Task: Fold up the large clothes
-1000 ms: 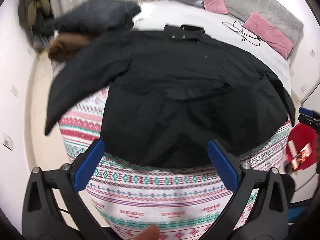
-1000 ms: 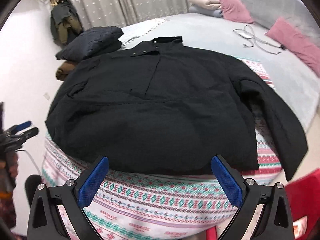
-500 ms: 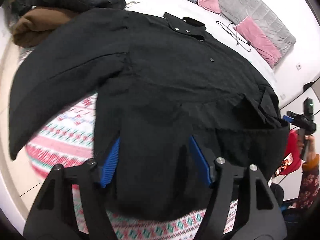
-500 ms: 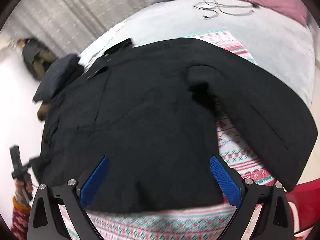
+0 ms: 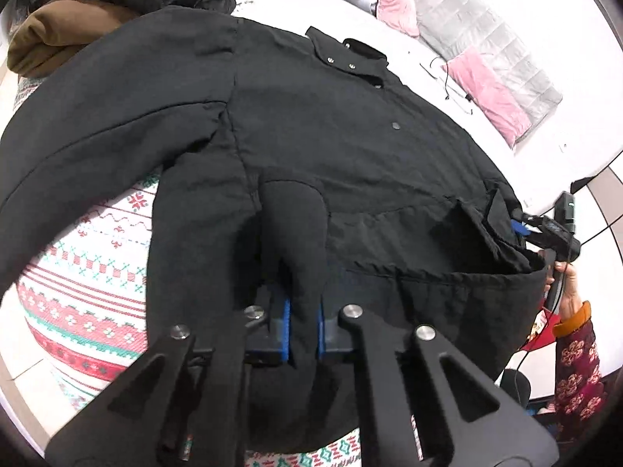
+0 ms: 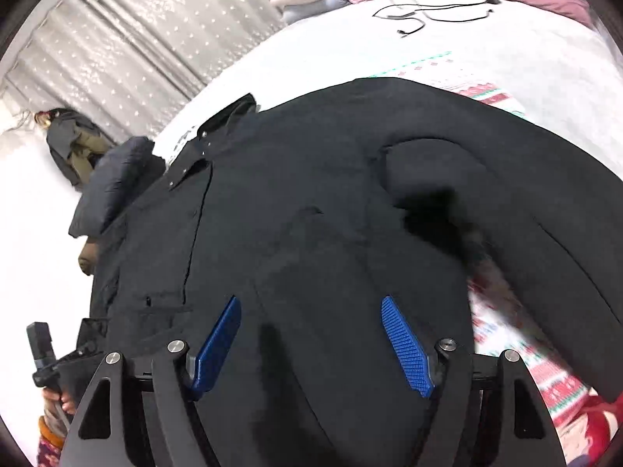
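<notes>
One black jacket (image 5: 350, 148) is spread flat on one patterned blanket (image 5: 78, 295) and is gripped by the left tongs (image 5: 303, 329).

A fold of the jacket's bottom edge is pinched tight between the two blue pads (image 5: 287, 329) of the left tongs. The right tongs (image 6: 311, 344) are held apart over the jacket's bottom part, and it cannot quite be told if cloth is touched there. Two sleeves are seen, one out to each side. Two pink pillows (image 5: 490, 95) and one black cable (image 6: 432, 13) are seen far ahead on the bed.

Bright even indoor light, fisheye-warped edges, slight motion blur
</notes>
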A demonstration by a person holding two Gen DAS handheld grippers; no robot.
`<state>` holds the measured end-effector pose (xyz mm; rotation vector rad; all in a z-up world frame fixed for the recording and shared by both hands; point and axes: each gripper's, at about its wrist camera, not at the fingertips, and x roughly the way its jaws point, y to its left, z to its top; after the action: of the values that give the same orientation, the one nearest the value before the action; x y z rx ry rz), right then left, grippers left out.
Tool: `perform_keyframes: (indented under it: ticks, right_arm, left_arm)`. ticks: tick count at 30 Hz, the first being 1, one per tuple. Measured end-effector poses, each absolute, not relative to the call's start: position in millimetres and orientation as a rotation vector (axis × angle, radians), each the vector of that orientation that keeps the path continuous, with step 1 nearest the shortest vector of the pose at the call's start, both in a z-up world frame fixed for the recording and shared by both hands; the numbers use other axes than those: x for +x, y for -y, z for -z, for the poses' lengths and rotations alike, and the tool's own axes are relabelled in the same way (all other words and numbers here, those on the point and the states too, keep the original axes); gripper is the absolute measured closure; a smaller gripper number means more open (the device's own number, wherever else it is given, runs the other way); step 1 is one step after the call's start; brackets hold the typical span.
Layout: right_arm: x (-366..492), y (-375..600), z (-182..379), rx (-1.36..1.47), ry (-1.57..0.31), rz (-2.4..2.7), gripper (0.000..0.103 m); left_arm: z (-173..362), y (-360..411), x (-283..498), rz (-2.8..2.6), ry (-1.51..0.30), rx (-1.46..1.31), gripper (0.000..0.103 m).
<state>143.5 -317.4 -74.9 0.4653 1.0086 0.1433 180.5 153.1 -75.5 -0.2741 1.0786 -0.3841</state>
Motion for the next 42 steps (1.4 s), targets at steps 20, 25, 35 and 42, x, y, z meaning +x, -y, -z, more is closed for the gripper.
perform_keyframes:
  ticks: [20,25,35,42]
  right_arm:
    - [-2.5,318.0,-25.6,0.262,-0.909,-0.168,0.098]
    - [14.3,306.6,-13.7,0.249,-0.967,-0.147,0.043]
    - [127.9,261.8,28.0,0.263,-1.070,-0.051,0.031]
    - [191.5,255.0,60.2,0.214,-1.179,0.058,0.031]
  left_arm:
    - [5.9,-195.7,23.0,0.485,-0.991,-0.108,0.095]
    - [10.6,-203.9,29.4,0.384,-0.995,-0.081,0.049]
    - [24.8,-202.2,94.7,0.238,-1.112,-0.196,0.023]
    - [53.2,-204.7,116.9,0.240,-1.218,-0.231,0.029]
